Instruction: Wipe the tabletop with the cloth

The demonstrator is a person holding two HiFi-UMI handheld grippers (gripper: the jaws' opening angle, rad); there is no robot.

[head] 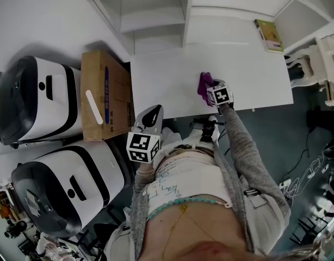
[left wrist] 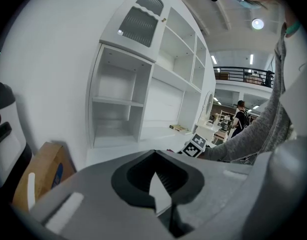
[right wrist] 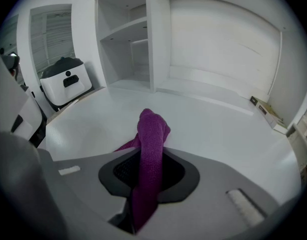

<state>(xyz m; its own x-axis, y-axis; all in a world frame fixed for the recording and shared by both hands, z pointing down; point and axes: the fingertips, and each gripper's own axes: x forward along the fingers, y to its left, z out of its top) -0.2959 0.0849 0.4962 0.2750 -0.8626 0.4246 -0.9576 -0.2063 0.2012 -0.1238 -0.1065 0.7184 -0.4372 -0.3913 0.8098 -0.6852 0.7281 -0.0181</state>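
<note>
Right gripper view: right gripper [right wrist: 143, 194] jaws pinch the purple cloth [right wrist: 152, 134]. Head view alone places the cloth on the white tabletop [head: 167, 80], near its front edge. Left gripper [left wrist: 161, 194]: jaws pressed together, empty.

Cardboard box [head: 104, 91] beside 2 white machines [head: 39, 99]; book [head: 269, 35] far right.

cloth [right wrist: 149, 149] — purple knit, bunched upright | tabletop [head: 167, 78] — white, under cloth
</note>
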